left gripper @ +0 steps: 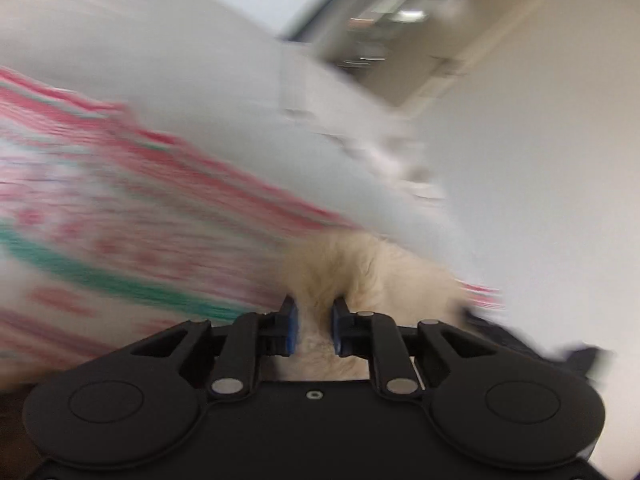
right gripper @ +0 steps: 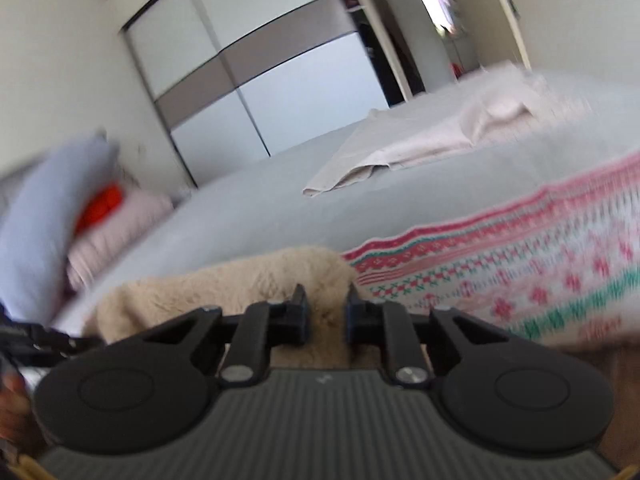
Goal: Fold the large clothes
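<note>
The garment (right gripper: 500, 280) lies on a bed (right gripper: 260, 208) covered with a pale grey sheet. Its outer side is white knit patterned with red and green bands, zigzags and small flower shapes, and its inner side is a shaggy cream fleece (right gripper: 224, 280) that shows where the edge is turned over. In the right wrist view the fleece edge sits right in front of the right gripper (right gripper: 327, 312), whose black jaws stand close together with the fleece bunched between them, so it appears to be pinching that edge. In the left wrist view the left gripper (left gripper: 313, 324), with blue pads, is likewise drawn nearly closed around a tuft of the same cream fleece (left gripper: 340, 272), with the patterned knit spreading away to the left. That view is badly smeared, so the pattern reads only as streaks and the far end of the bed is hard to make out. Farther back on the bed lies a crumpled pale pink cloth (right gripper: 420, 140). At the left edge of the right view stand a light blue pillow (right gripper: 44, 220), a pink pillow (right gripper: 116, 228) and something orange (right gripper: 100, 208) between them that is too blurred to identify. A wardrobe (right gripper: 260, 68) with sliding grey-banded doors stands behind the bed. The lower part of the garment is hidden by the gripper bodies in both views.
</note>
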A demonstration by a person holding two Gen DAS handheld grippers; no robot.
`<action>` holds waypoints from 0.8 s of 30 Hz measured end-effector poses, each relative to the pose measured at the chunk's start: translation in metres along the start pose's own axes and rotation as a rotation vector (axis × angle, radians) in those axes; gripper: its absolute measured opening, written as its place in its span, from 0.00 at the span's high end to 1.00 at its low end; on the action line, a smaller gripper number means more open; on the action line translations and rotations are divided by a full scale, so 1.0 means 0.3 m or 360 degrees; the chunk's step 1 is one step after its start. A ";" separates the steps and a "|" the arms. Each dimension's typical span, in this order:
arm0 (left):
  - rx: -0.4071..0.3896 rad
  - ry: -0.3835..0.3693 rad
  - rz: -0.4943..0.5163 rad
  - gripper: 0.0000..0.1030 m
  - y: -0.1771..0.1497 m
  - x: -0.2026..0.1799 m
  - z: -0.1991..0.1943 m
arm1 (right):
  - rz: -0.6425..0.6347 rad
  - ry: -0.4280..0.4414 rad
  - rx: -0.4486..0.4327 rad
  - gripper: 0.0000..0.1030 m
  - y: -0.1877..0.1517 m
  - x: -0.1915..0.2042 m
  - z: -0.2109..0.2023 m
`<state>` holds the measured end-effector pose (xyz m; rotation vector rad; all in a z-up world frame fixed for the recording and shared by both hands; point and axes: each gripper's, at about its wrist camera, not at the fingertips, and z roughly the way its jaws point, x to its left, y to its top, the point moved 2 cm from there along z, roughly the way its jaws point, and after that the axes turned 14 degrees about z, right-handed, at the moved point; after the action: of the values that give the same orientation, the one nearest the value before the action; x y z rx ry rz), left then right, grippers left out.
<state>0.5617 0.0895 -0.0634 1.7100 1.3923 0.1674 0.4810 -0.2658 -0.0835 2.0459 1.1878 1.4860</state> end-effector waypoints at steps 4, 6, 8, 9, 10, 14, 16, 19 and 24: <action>-0.0107 0.0365 0.0365 0.75 0.005 -0.104 -0.033 | 0.0000 -0.0014 -0.0036 0.85 -0.012 -0.004 0.002; -0.0214 0.0279 0.0418 0.58 0.005 -0.176 -0.070 | -0.0021 -0.0019 -0.0037 0.82 -0.012 0.012 -0.005; -0.0272 0.0186 0.0547 0.52 -0.010 -0.265 -0.083 | -0.0060 -0.0030 -0.0063 0.75 -0.012 0.026 -0.013; -0.0253 0.0133 0.0589 0.52 0.000 -0.298 -0.055 | -0.0085 -0.0049 -0.0091 0.72 -0.013 0.037 -0.027; -0.0207 0.0082 0.0634 0.52 -0.019 -0.328 -0.035 | -0.0127 -0.0065 -0.0113 0.69 -0.014 0.049 -0.037; -0.0035 0.0228 0.0801 0.52 -0.129 -0.348 0.108 | -0.0313 -0.0122 -0.0151 0.60 -0.029 0.093 -0.062; -0.0064 0.0347 0.0854 0.51 -0.179 -0.331 0.177 | -0.0340 -0.0189 -0.0112 0.60 -0.043 0.081 -0.034; -0.0145 0.0481 0.0946 0.51 -0.200 -0.393 0.145 | -0.0329 -0.0228 -0.0047 0.59 -0.052 0.058 -0.048; -0.0158 0.0530 0.0964 0.25 -0.208 -0.478 0.004 | -0.0509 -0.0415 -0.0147 0.19 0.011 0.057 -0.284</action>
<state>0.4664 -0.0337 -0.0486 2.0360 1.0229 0.8757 0.4073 -0.2703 -0.0374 1.8186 1.2433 1.0691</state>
